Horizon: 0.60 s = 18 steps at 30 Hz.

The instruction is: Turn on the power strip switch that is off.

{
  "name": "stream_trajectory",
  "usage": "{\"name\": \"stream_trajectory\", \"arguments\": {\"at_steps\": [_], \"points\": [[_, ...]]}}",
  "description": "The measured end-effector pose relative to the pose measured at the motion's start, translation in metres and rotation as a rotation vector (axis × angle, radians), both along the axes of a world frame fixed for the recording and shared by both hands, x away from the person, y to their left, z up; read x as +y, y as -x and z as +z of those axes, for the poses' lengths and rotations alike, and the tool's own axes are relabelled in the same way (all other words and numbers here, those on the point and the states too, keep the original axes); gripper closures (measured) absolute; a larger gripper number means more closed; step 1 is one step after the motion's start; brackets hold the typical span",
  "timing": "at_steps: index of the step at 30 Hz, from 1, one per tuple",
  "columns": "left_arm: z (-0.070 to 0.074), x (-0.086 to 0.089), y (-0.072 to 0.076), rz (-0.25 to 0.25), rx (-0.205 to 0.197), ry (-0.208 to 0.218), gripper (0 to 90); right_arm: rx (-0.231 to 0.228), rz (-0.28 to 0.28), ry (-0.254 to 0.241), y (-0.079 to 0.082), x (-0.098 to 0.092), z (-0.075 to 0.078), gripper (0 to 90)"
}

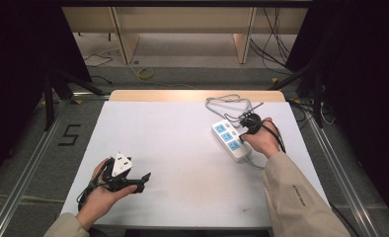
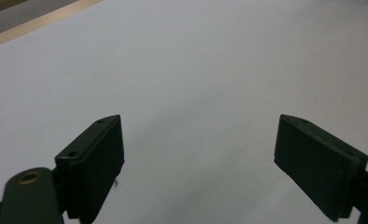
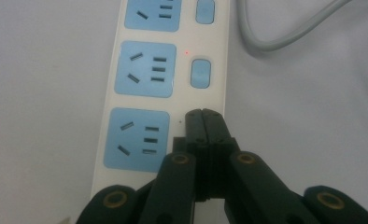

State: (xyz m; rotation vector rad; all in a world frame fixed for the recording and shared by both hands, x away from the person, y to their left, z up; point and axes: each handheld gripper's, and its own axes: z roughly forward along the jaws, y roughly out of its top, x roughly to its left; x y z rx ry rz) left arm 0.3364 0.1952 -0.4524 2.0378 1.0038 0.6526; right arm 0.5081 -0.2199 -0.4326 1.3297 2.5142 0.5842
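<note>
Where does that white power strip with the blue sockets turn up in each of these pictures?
High view: the power strip lies right of centre on the white table, under the right gripper.
Left gripper view: bare white table lies ahead of the open jaws.
Right gripper view: the strip runs from the top edge to the bottom, left of centre, with the shut right gripper over its button column.
Shared landmark: the white table.

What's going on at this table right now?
A person is working on a white power strip lying on the table. The right gripper, jaws shut, has its tip over the strip where the nearest switch would be. A small red light glows by the middle switch. The left gripper waits open over bare tabletop.
</note>
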Motion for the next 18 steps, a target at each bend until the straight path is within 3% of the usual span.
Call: {"name": "stream_trajectory", "arguments": {"at_steps": [18], "points": [[0.0002,-0.0004,0.0001,-0.001,0.0,-0.001,15.6,0.015,0.006,0.028,-0.002,0.0031,0.0002,90.0]]}}
